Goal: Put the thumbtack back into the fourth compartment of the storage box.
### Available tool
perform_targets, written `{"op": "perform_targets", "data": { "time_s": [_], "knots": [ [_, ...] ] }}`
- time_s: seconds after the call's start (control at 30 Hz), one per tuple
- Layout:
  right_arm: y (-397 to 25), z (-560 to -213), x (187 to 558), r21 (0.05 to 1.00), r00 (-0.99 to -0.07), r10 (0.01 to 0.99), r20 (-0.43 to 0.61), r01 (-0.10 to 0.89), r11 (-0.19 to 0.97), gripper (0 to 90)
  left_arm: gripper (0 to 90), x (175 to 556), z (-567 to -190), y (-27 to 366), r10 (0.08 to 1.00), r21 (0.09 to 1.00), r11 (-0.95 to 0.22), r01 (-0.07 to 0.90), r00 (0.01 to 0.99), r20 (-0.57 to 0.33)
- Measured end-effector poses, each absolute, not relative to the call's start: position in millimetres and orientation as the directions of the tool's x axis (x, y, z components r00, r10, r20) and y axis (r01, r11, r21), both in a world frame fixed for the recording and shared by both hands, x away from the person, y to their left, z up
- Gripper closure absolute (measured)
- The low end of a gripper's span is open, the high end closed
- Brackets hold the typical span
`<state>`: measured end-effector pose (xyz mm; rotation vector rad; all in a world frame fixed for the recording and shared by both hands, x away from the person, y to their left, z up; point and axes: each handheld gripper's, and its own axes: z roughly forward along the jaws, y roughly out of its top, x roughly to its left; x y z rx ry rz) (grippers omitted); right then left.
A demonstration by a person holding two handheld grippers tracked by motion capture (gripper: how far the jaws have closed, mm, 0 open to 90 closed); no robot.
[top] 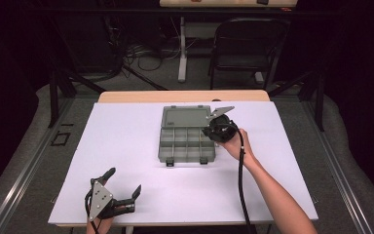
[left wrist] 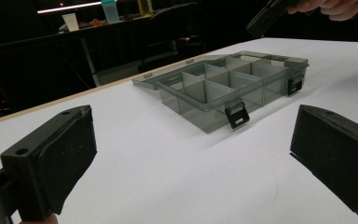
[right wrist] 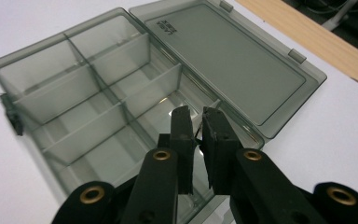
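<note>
Over the table's middle, right gripper (right wrist: 198, 128) nearly closed above the open organiser box (top: 187, 134), something thin perhaps pinched; next, lowering into a compartment. Left gripper (top: 121, 183) wide open, idle near the front edge.

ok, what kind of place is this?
Probably a lab or recording workspace, not a home: a white-topped table under dark surroundings, loose cables on the floor by a folding chair, and a cluttered bench behind. An open compartment box sits mid-table.

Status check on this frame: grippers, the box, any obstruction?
Left gripper open, idle near table edge. Right gripper nearly shut, something thin between pads, unclear, above open organizer box. Lid laid flat. Compartments look empty.
</note>
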<state>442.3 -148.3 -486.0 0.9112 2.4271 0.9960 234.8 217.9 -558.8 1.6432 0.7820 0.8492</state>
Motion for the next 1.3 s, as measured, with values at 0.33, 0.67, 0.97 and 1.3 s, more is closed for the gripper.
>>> {"op": "perform_targets", "data": {
  "time_s": [0.33, 0.67, 0.97, 1.3],
  "knots": [
    [-143.2, -498.2, 462.8, 0.705, -0.700, 0.711, -0.069, 0.470, 0.531, 75.4, 0.2, 234.9, -558.9, 218.1, 0.837, 0.976, -0.208, 0.072, 0.530, 0.139],
    [-151.7, -490.9, 453.8, 0.734, -0.713, 0.701, -0.024, 0.463, 0.496, 39.6, 0.2, 235.1, -558.9, 218.3, 0.836, 0.976, -0.207, 0.071, 0.531, 0.139],
    [-163.5, -483.1, 418.7, 0.773, -0.766, 0.643, -0.022, 0.395, 0.497, 10.5, 0.2, 235.1, -558.9, 217.6, 0.836, 0.975, -0.208, 0.072, 0.532, 0.139],
    [-179.8, -480.9, 373.6, 0.821, -0.795, 0.606, -0.038, 0.321, 0.472, 2.7, 0.2, 235.3, -559.0, 217.2, 0.835, 0.975, -0.209, 0.072, 0.533, 0.139]
  ]
}}
